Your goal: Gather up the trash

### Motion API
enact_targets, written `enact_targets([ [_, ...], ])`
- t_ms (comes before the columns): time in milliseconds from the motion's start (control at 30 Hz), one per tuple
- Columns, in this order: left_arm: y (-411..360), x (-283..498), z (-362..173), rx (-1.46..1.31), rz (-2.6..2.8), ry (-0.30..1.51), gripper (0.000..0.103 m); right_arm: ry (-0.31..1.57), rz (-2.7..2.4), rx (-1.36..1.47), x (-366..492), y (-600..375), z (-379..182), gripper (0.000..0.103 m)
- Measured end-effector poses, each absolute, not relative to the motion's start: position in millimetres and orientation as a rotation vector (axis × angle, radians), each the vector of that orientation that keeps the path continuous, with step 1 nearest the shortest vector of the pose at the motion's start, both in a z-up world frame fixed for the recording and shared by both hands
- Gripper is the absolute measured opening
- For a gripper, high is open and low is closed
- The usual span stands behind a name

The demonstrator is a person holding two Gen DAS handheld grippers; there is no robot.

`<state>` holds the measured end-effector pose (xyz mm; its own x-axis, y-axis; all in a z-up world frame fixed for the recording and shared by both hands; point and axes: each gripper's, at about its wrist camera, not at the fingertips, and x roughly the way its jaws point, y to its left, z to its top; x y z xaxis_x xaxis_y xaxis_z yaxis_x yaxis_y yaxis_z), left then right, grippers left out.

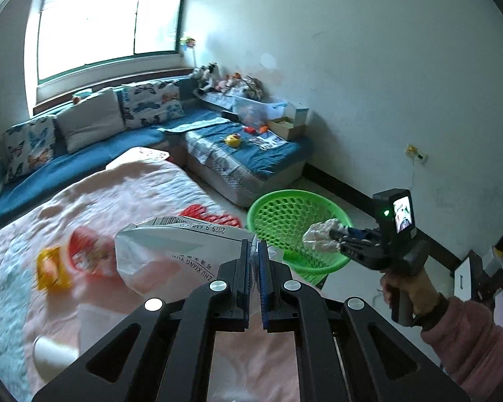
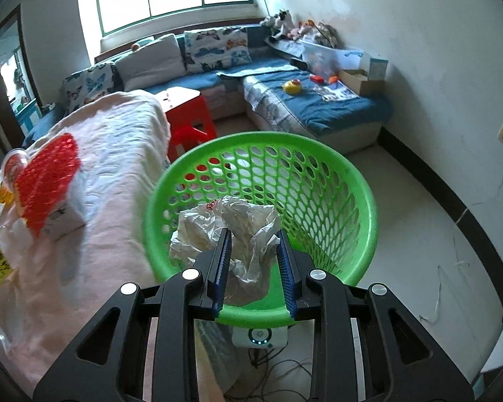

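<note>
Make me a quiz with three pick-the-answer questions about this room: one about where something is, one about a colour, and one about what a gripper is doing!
1. Where is the crumpled paper?
A. On the sofa
B. Over the basket, between the right gripper's fingers
C. On the floor by the wall

2. What colour is the basket?
A. Green
B. Blue
C. Yellow

3. What is the left gripper doing?
A. Hanging wide open with nothing in it
B. Pressing on a pillow
C. Shut on a white bag

Answers:
1 B, the right wrist view shows the paper between the fingers, with the basket's rim around it.
2 A, the holed basket is bright green in both views.
3 C, the fingers stand close together, pinching the bag's edge.
</note>
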<state>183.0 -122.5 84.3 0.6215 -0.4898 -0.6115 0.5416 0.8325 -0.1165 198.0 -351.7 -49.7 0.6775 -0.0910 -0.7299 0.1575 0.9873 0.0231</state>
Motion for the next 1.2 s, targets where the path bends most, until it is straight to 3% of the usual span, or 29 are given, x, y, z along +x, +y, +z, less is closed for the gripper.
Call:
enact_targets([
  [200, -163.3, 217.7, 74.3, 0.098, -0.642, 0.73, 0.005, 0.84, -0.156, 0.101, 204.6, -365.7, -59.8, 0.033],
  [400, -196.7, 243.1, 61.2, 0.118, -0.692, 0.775, 0.005, 0.855, -0.157, 0.13, 212.2, -379.2, -66.8, 0.045],
  [767, -261.0, 283.1, 29.0, 0.156, -0.752, 0.875, 0.006, 0.844, -0.153, 0.149, 201.7, -385.9, -68.0, 0.057],
  [967, -294.2, 296.6, 12.0, 0.196, -0.776, 0.921, 0.013, 0.818, -0.159, 0.145, 184.2, -386.0, -61.6, 0.065],
  [1200, -315.0, 300.0, -4.0, 0.229, -0.777, 0.945, 0.016, 0.818, -0.17, 0.146, 171.0, -390.0, -63.3, 0.066],
])
